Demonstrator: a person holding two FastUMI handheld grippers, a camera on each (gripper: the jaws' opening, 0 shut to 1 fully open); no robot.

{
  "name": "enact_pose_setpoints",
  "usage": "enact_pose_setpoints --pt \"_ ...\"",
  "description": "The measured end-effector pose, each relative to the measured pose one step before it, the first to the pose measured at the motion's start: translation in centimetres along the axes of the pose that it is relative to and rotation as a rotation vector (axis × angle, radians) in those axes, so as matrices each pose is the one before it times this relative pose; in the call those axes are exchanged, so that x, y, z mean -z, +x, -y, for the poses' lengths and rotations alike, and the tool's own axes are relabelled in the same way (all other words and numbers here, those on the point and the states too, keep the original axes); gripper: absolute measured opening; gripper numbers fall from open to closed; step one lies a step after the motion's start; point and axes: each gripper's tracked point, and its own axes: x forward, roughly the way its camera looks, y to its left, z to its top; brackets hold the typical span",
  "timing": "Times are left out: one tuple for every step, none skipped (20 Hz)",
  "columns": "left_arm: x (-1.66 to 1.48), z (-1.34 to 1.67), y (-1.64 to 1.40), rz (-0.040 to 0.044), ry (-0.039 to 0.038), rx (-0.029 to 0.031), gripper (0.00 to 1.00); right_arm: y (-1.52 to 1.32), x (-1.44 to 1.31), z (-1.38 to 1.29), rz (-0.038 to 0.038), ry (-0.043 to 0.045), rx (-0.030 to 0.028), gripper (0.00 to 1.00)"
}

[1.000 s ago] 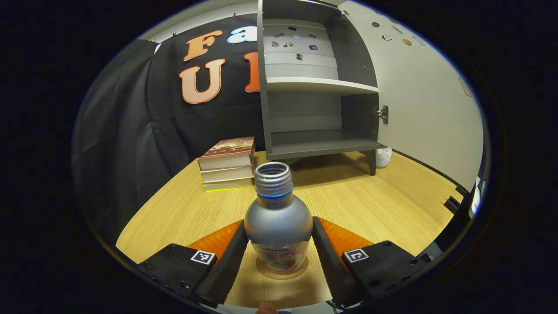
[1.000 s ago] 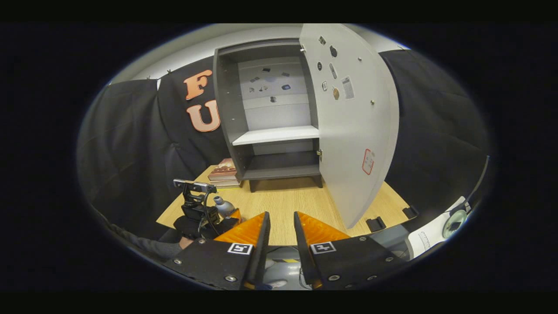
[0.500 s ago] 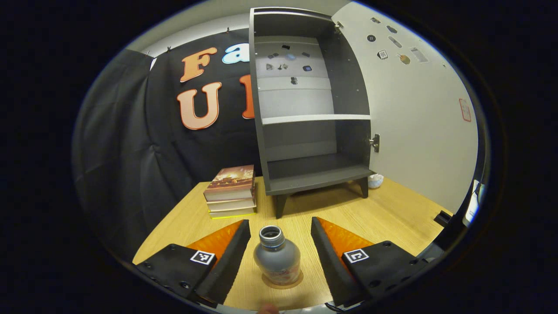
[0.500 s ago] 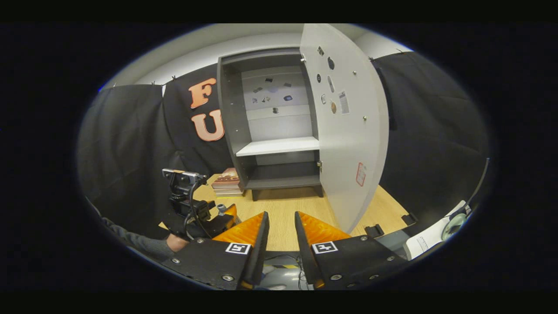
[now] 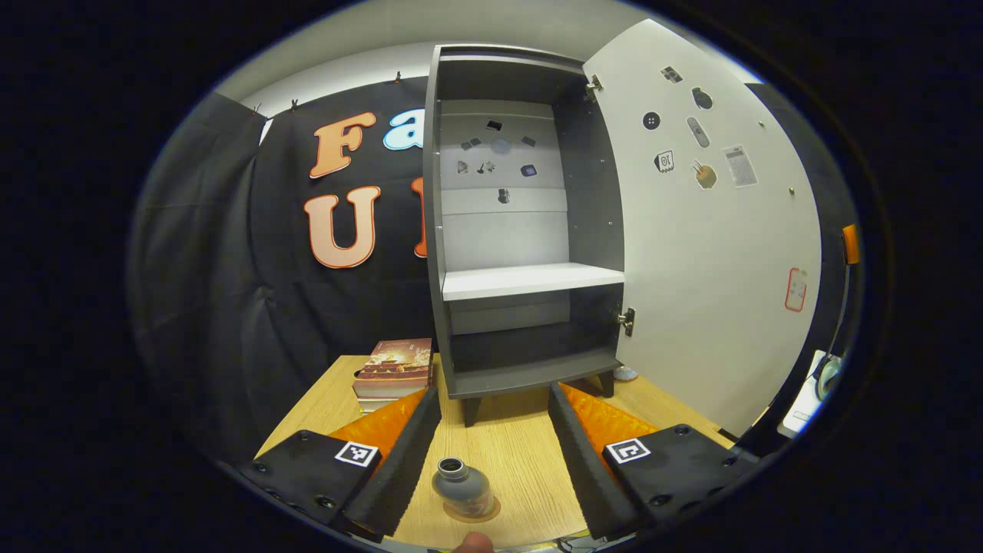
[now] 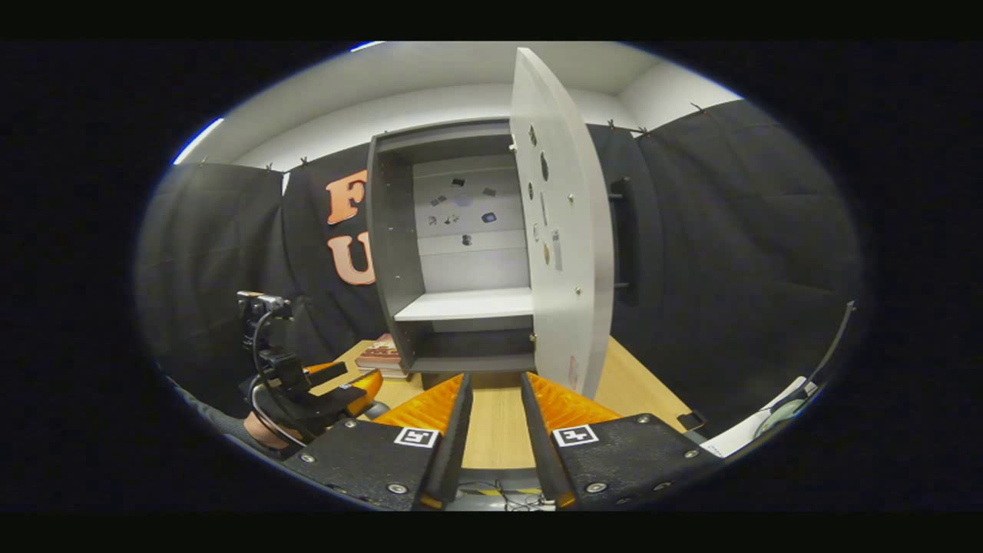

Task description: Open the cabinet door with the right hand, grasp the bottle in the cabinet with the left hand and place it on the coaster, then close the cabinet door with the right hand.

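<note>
Wood tabletop [image 5: 530, 468] inside booth, black cloth walls, white wall above. One cabinet [image 5: 522, 230] stands at back of tabletop, two shelves, nothing on them. One cabinet door [image 5: 714, 253] swung wide open. Stack of three books [image 5: 392, 369] just beside cabinet. One bottle [image 5: 461, 485] stands upright on one round coaster [image 5: 485, 511], near front edge. Left gripper [image 5: 491, 438] fingers wide apart, bottle between them, not touching. Right gripper [image 6: 495, 403] fingers a little apart, holding nothing.
</note>
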Motion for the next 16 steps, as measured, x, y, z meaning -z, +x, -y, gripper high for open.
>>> enact_pose_setpoints --pt "-0.510 -0.016 -0.175 -0.00306 -0.01265 0.00078 0.92 0.079 -1.021 1.103 0.01966 -0.00965 0.01121 0.40" --pt "-0.460 -0.087 -0.058 0.00056 -0.00805 0.00056 0.92 0.058 -0.843 1.136 0.01604 -0.00385 0.01143 0.41" --pt "-0.453 -0.223 -0.026 0.00396 -0.00357 -0.00289 0.92 0.168 -0.806 1.210 0.01531 -0.00057 0.01216 0.41" --pt "-0.361 -0.138 -0.005 0.00485 0.00449 -0.00022 0.92 0.233 -0.675 1.358 0.01159 0.00650 0.01486 0.42" --pt "-0.020 -0.407 0.003 -0.00116 0.01182 -0.01384 0.92 0.266 -0.516 1.321 0.00870 0.00416 0.01714 0.42" --pt "-0.035 -0.322 0.037 -0.00048 0.01148 -0.00949 0.92 0.288 -0.422 1.288 0.00862 0.00013 0.01475 0.46" --pt "-0.007 -0.208 0.089 -0.00079 0.00887 -0.00741 0.92 0.386 -0.630 1.180 0.00853 0.00441 0.01170 0.47" --pt "0.032 -0.302 -0.006 -0.00270 0.00534 -0.01044 0.92 0.276 -0.190 0.952 -0.00052 0.00473 0.00574 0.48" --pt "-0.012 -0.187 0.059 -0.00308 0.00109 -0.00505 0.92 0.391 -0.026 0.756 -0.00314 0.00356 0.00334 0.49" --pt "-0.050 -0.174 0.166 -0.00214 -0.00078 -0.00716 0.92 0.417 -0.085 0.808 0.00093 -0.00178 0.00668 0.50" --pt "-0.054 -0.159 0.142 -0.00352 -0.00098 -0.00550 0.92 0.391 0.001 0.725 -0.00001 -0.00490 0.00526 0.51" --pt "0.047 0.007 0.058 -0.00437 -0.00045 -0.00093 0.92 0.373 0.016 0.176 0.00137 0.00274 -0.00294 0.51" --pt "-0.085 -0.160 0.104 -0.00098 0.00053 -0.00402 0.92 0.400 -0.014 -0.276 0.00122 0.00944 -0.01064 0.52" --pt "-0.042 -0.019 0.124 0.00027 0.00269 -0.00186 0.92 0.312 -0.064 -0.315 0.00187 0.01126 -0.01497 0.55" --pt "-0.044 -0.130 -0.007 0.00003 0.00478 -0.00571 0.92 0.094 0.000 0.140 0.00625 -0.00172 0.00727 0.57" --pt "0.016 -0.156 0.010 -0.00012 0.00286 -0.00358 0.92 0.275 -0.131 0.130 0.00226 0.00229 -0.00184 0.56"
